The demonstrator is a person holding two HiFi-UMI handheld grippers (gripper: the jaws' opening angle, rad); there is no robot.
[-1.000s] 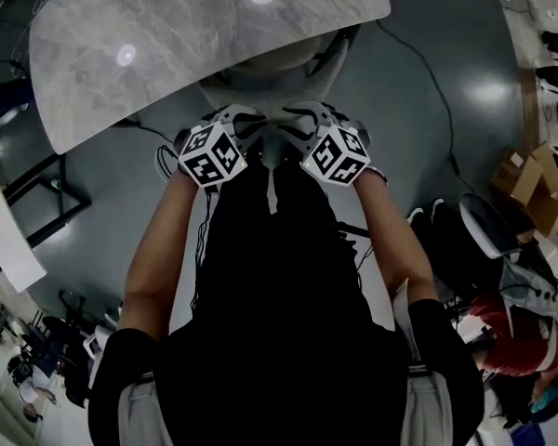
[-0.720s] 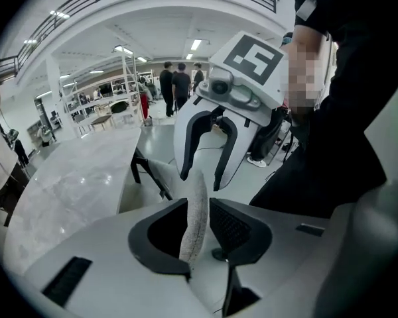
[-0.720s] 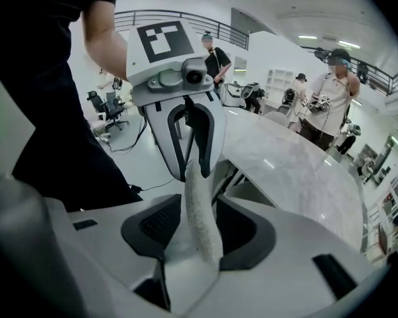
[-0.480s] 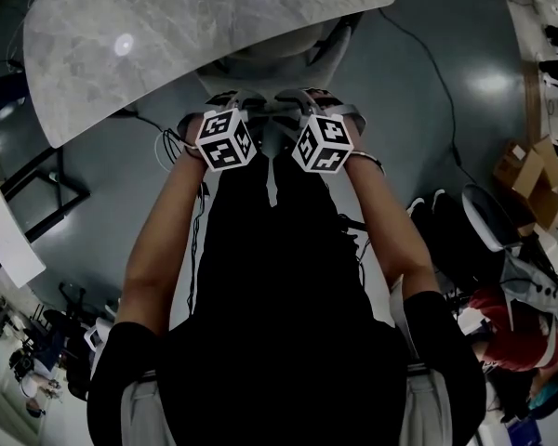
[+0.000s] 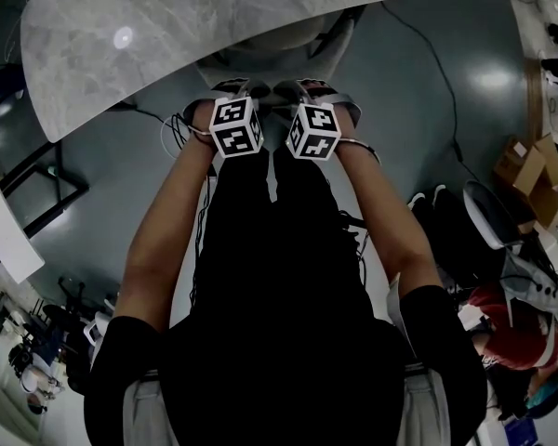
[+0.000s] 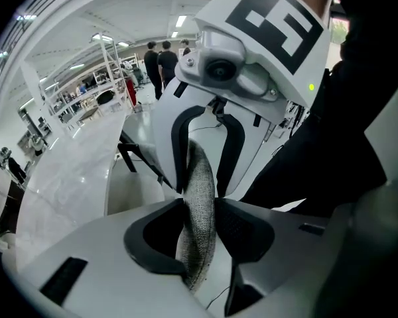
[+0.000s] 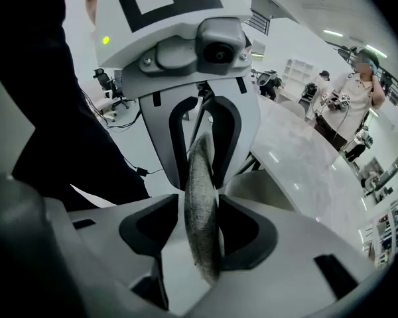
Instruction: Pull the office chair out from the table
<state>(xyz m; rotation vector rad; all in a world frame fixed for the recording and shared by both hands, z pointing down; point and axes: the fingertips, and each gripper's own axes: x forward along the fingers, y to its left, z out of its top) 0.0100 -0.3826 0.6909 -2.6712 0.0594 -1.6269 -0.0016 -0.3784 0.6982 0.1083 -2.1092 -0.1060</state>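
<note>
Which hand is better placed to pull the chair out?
Neither clearly: the left gripper and right gripper, jaws just opened, both straddle the chair back, side by side. I'd pull with both once they close.

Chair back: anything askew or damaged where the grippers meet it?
Nothing stands out. The chair back looks intact, its edge standing between the jaws of the left gripper and the right gripper, which have both just been opening. The chair sits tucked under the table.

Chair [image 5: 277,50] mostly under tbl [image 5: 167,35]
</note>
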